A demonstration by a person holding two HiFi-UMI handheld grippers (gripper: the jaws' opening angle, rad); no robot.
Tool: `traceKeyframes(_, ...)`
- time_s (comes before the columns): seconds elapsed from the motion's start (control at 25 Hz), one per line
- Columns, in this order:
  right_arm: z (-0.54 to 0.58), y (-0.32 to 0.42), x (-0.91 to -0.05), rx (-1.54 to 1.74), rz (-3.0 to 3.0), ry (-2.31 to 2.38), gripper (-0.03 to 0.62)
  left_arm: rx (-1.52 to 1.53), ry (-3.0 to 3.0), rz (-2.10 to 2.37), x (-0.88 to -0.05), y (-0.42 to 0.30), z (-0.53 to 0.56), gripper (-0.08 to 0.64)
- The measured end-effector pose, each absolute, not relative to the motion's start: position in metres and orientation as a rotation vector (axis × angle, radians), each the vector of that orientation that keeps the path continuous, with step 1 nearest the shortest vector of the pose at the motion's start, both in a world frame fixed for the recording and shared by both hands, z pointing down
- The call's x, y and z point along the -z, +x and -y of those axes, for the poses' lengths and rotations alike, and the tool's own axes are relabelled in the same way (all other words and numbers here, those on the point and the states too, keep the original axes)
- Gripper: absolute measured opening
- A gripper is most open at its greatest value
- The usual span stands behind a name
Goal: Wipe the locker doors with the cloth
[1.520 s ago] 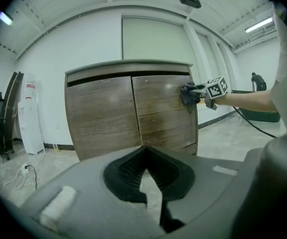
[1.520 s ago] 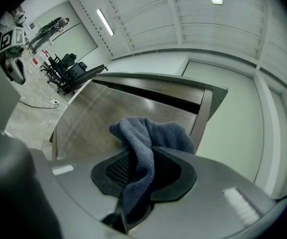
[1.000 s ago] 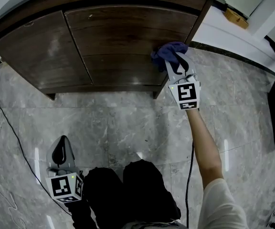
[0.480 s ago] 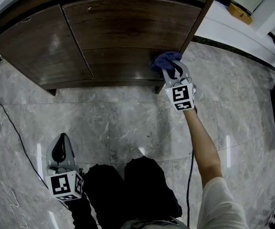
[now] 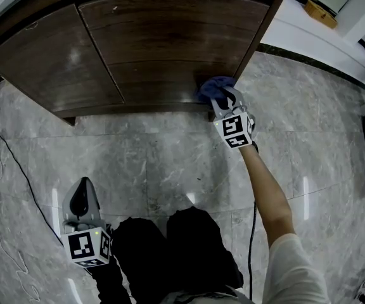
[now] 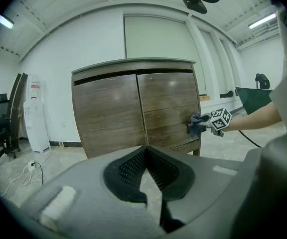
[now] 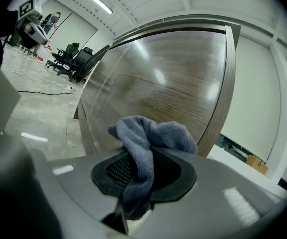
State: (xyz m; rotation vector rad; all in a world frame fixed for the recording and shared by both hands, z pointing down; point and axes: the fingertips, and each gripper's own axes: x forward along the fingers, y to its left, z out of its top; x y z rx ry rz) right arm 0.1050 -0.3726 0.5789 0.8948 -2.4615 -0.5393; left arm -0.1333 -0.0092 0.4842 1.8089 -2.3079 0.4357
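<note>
To wipe well, I judge the right gripper [image 5: 223, 97] should press the cloth [image 5: 213, 87] flat to the wood and sweep along the grain in overlapping passes, keeping its hard tips off the surface. Its jaws are clamped on the cloth, a soft blue-grey bunched wad lying against the lower right corner of the right locker door [image 5: 170, 37], which is dark brown wood with a faint sheen. The left gripper [image 5: 83, 187] hangs low over the floor [image 5: 170, 163], closed on nothing.
</note>
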Motion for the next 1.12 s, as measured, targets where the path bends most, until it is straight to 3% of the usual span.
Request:
traceKeyframes(0.64, 0.365, 0.090, -0.647, 0.429, 2.424, 0.790, 0.089, -0.455, 1.800, 2.302, -0.487, -0.134, 0.012, 0.000)
traceKeyframes(1.12, 0.363, 0.081, -0.614, 0.465, 2.389, 0.777, 0.089, -0.431, 1.799, 2.302, -0.486, -0.138, 0.007, 0.000)
